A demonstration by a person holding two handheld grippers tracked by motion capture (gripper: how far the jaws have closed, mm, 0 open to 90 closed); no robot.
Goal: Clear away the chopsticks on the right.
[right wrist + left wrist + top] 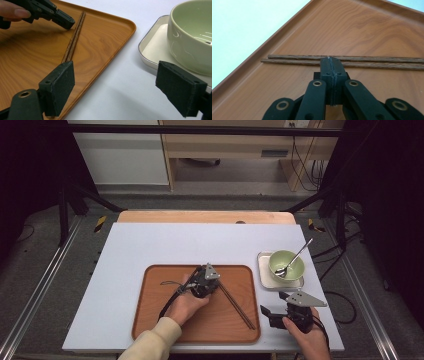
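Tray (150, 320) is serving as the landmark, lying wooden and brown on the white table (125, 250).

Left gripper (212, 282) is hanging over the tray's middle, a hand (186, 304) with a pale sleeve (152, 342) coming up from the near edge behind it. In the left gripper view the gripper (331, 61) is showing its jaws pressed together, pad against pad, with nothing between them. Its tip is sitting right at the chopsticks (374, 62), about at the near stick; whether it is touching the wood I cannot tell.

Chopsticks (236, 304) are lying flat on the tray's right half, side by side and nearly touching, running from just beside the left gripper toward the tray's near right corner. In the right gripper view the chopsticks (73, 40) are passing under the left gripper (67, 23).

Right gripper (267, 314) is hovering just off the tray's right edge over bare table, held in the other hand (307, 340). In its own view the gripper (120, 90) is showing its jaws standing wide apart and empty.

Bowl (286, 264), pale green, is standing on a small white dish (264, 270) to the right of the tray, a spoon (296, 256) leaning in it with the handle pointing up and right.
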